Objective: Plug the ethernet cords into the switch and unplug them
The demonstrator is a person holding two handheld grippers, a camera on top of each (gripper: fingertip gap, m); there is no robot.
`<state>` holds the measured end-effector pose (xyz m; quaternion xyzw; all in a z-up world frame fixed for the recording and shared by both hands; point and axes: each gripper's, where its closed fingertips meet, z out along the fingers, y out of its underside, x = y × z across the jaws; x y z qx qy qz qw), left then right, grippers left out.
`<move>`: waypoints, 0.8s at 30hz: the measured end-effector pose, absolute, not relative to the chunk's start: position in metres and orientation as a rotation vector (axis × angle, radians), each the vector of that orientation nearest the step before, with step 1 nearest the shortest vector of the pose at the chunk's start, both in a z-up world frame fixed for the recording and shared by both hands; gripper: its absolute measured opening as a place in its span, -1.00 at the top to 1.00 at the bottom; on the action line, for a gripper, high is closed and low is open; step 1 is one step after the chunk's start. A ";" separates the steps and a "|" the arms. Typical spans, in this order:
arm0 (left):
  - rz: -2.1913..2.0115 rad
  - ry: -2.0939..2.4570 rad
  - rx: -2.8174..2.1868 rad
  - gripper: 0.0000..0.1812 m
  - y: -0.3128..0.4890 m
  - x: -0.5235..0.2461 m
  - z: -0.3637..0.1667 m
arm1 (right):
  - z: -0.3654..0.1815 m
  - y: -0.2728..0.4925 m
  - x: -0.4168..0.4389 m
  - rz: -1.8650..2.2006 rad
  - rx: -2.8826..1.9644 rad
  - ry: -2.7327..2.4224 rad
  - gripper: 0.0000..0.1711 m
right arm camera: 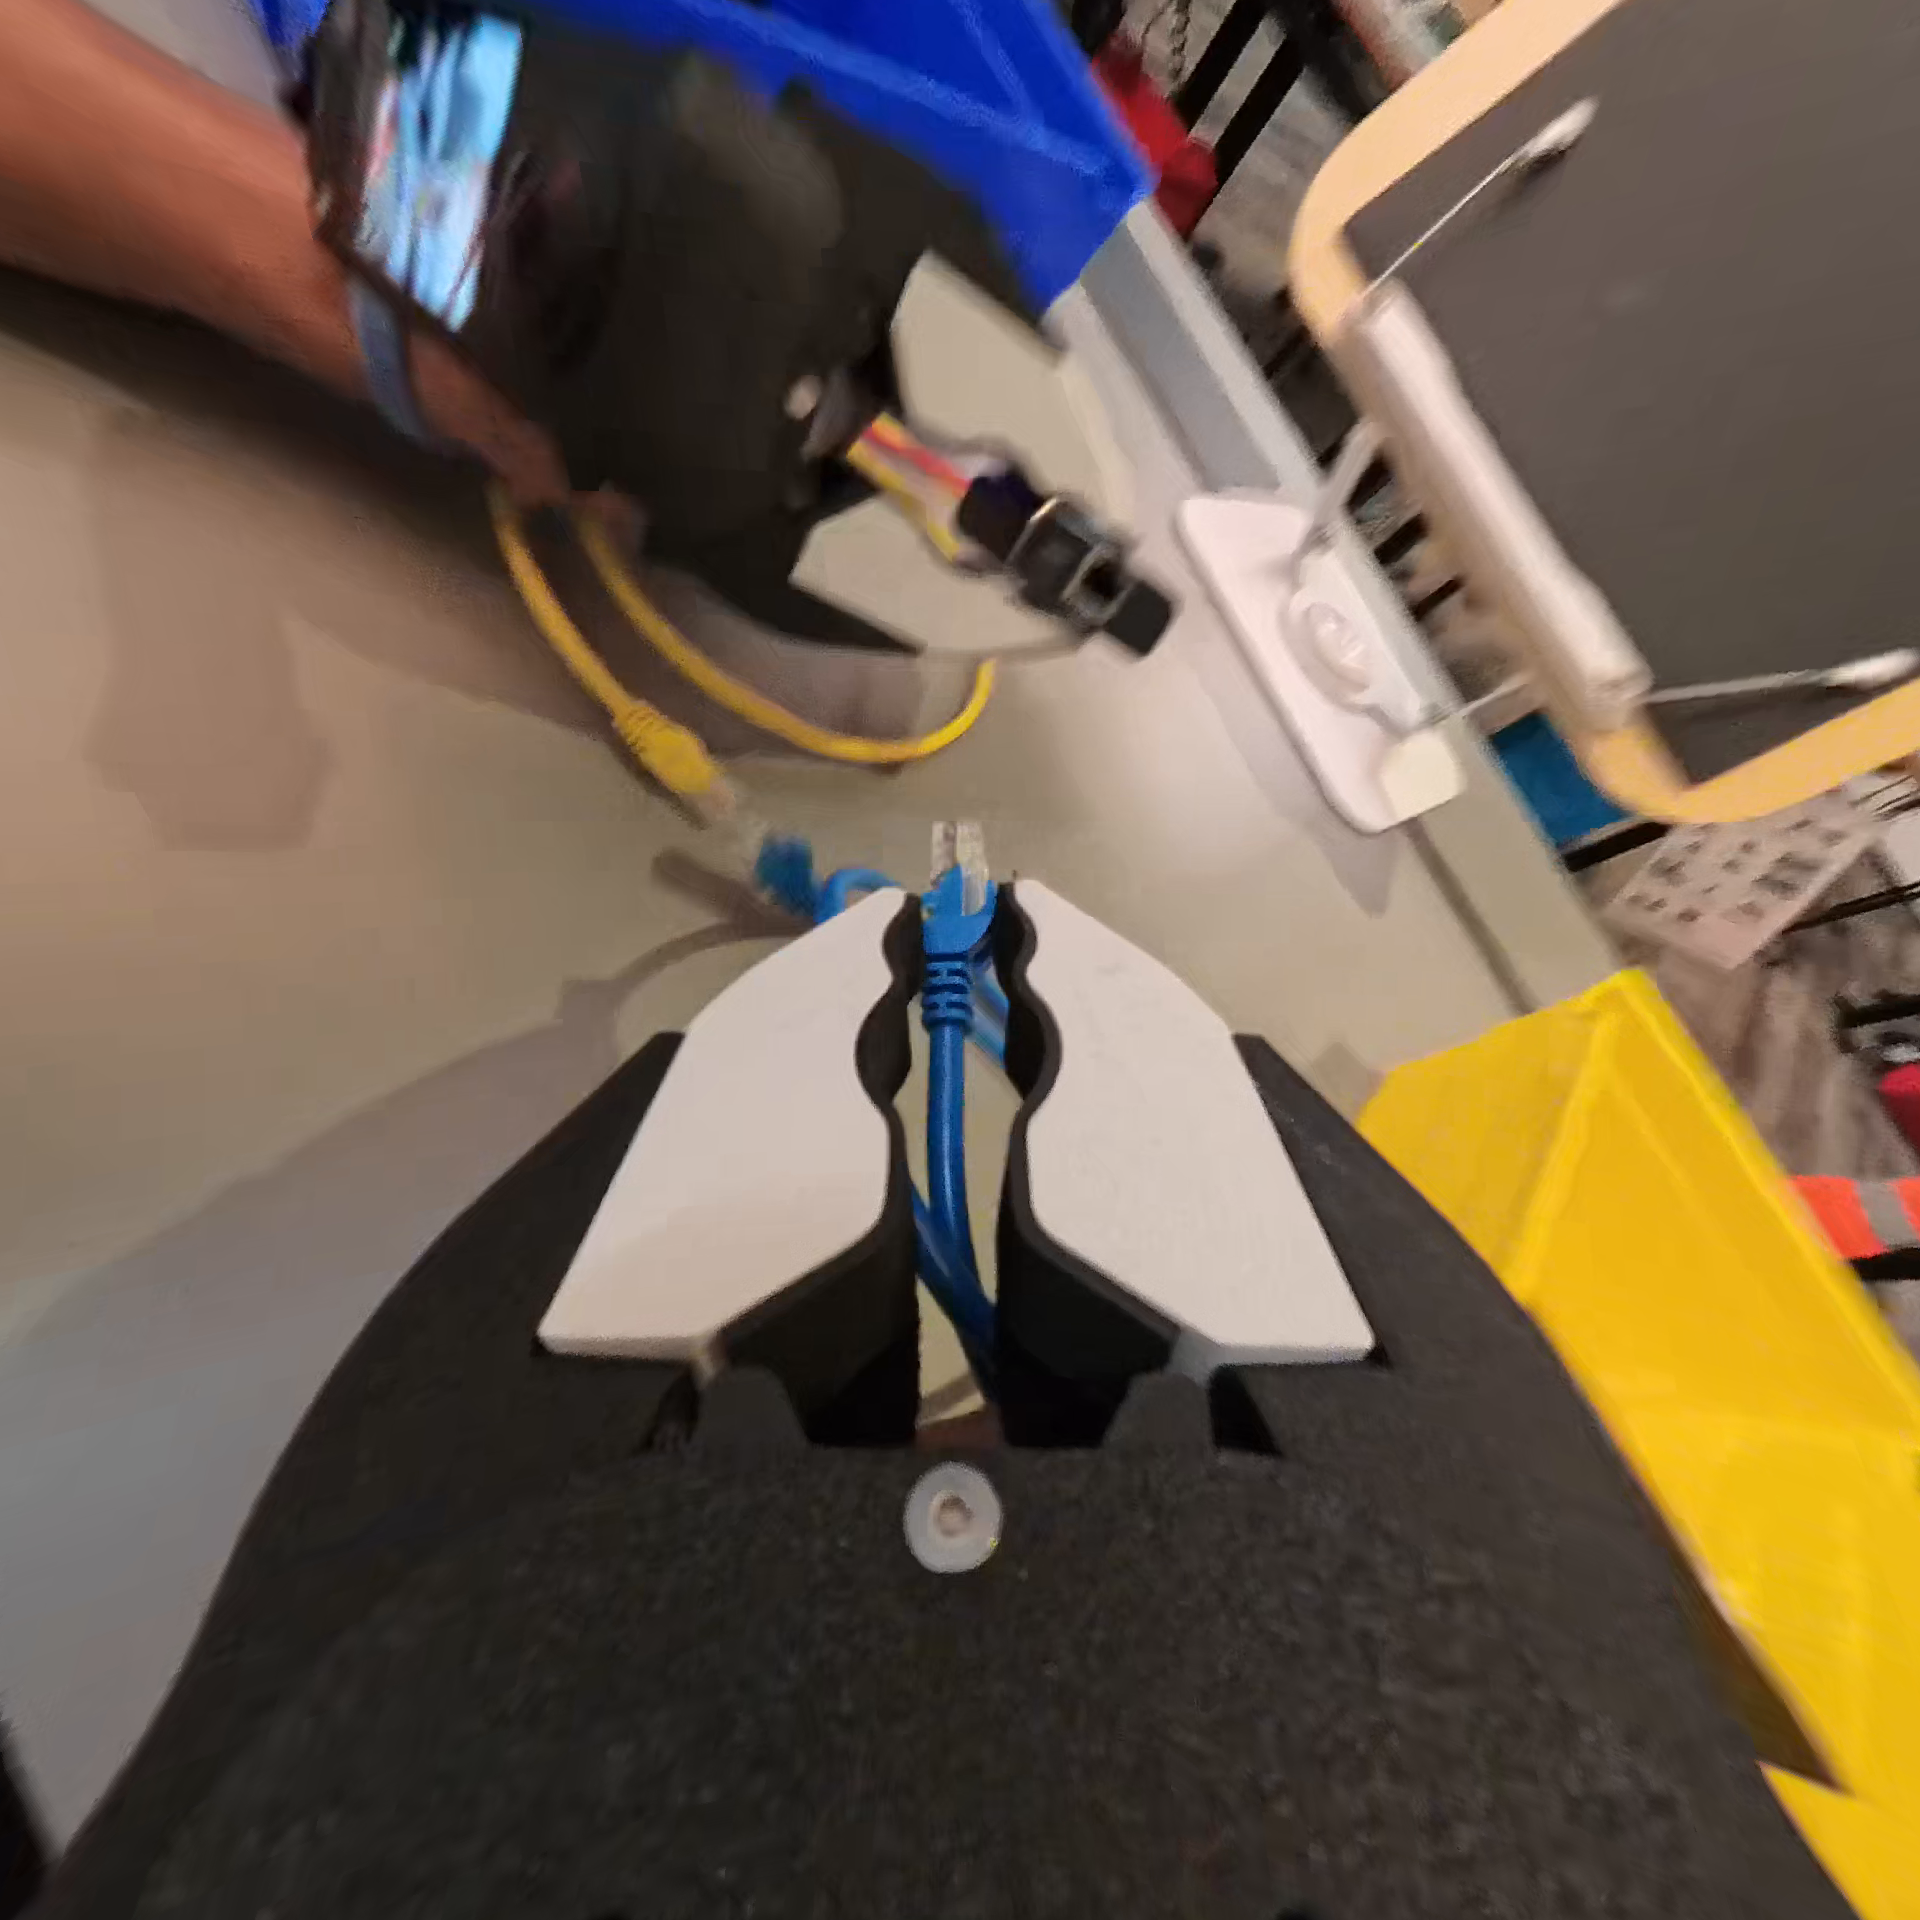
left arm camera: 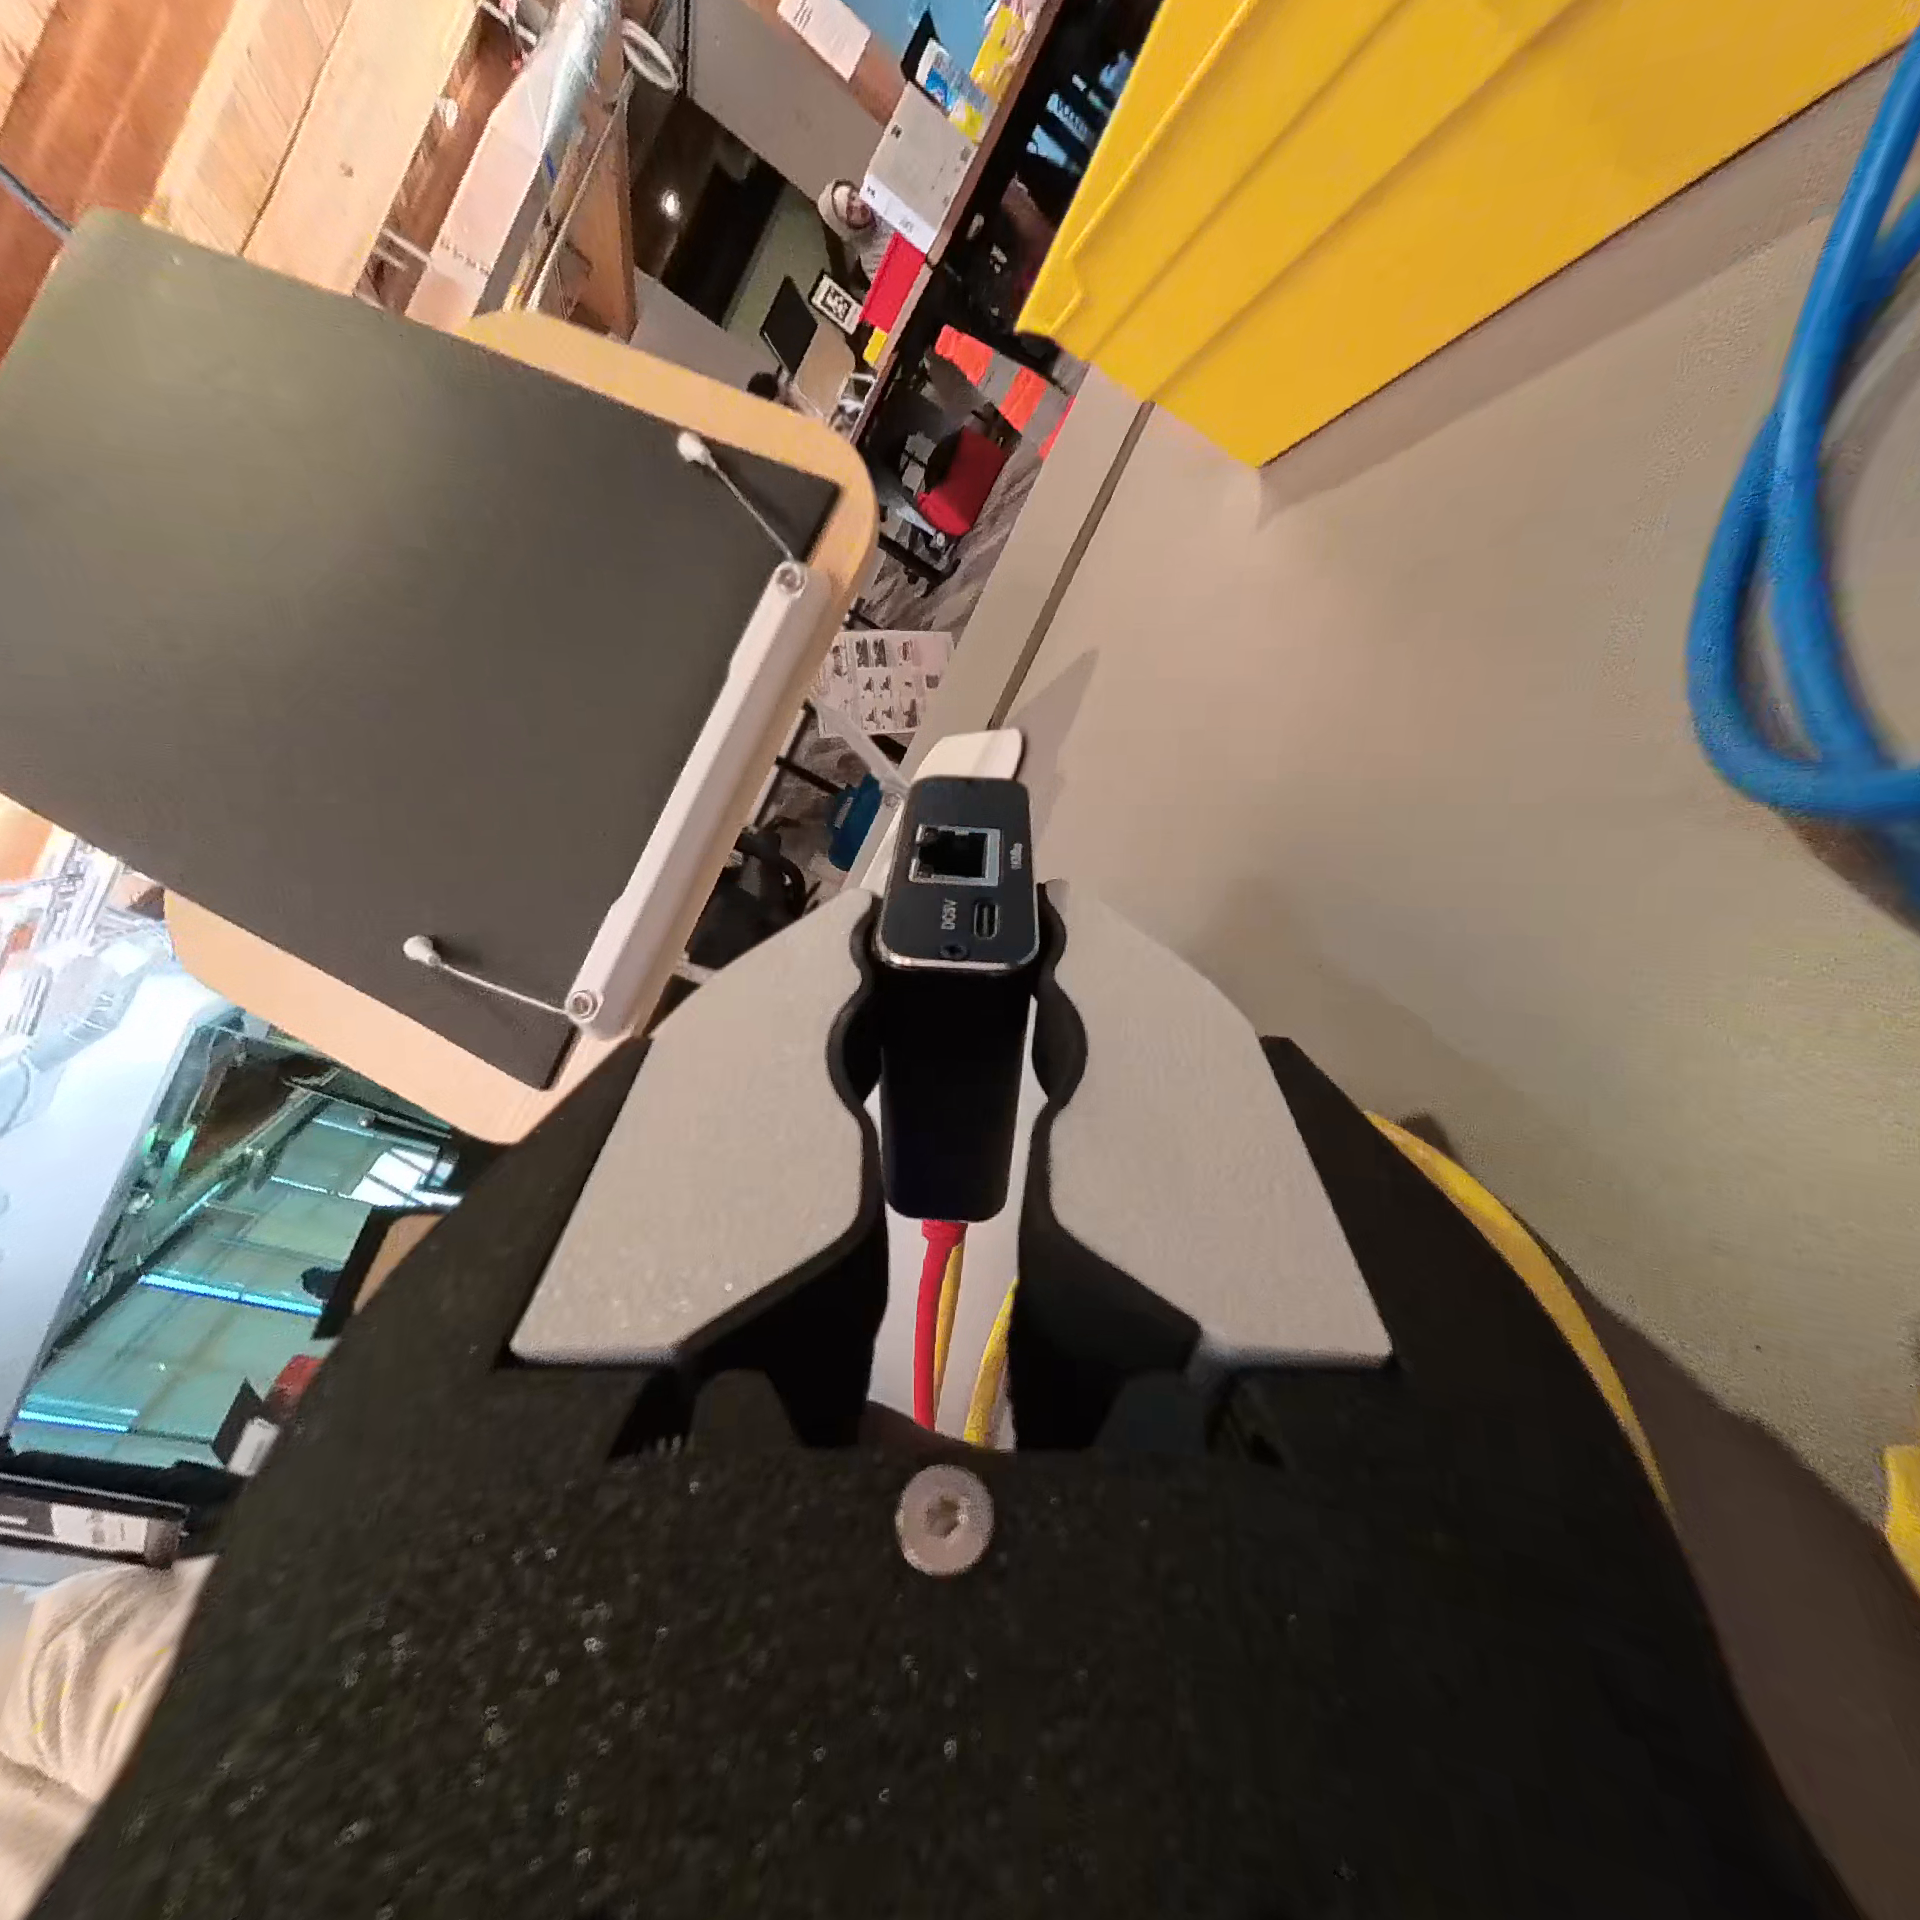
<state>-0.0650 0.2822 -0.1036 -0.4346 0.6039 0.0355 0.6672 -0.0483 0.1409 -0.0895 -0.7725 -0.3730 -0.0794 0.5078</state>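
L gripper point(left arm camera: 956, 935) clamped on black switch point(left arm camera: 951, 1029), port end fwd past tips, red cord point(left arm camera: 925, 1320) at rear. R gripper point(right arm camera: 956, 914) pinching blue cord point(right arm camera: 948, 1049), clear plug point(right arm camera: 958, 847) just beyond tips. Yellow bin point(right arm camera: 1683, 1299) at R; contents not visible.

The left gripper point(left arm camera: 956, 935) is clamped on the switch point(left arm camera: 951, 997), lifted above the table. The right gripper point(right arm camera: 956, 914) pinches the blue cord point(right arm camera: 948, 1039) just behind its plug.
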 end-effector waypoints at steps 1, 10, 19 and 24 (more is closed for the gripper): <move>0.076 1.359 -0.991 0.73 0.284 -0.066 -0.104 | -0.108 0.137 -0.055 -0.159 -1.919 -0.891 0.85; 0.043 1.383 -1.019 0.72 0.286 -0.066 -0.111 | -0.140 0.114 -0.044 0.101 -2.182 -0.427 0.56; 0.062 1.414 -0.985 0.72 0.280 -0.064 -0.112 | -0.179 0.084 0.049 -0.236 -2.338 0.148 0.61; 0.065 1.429 -0.975 0.72 0.278 -0.063 -0.115 | -0.192 0.089 0.049 -0.215 -2.394 0.175 0.82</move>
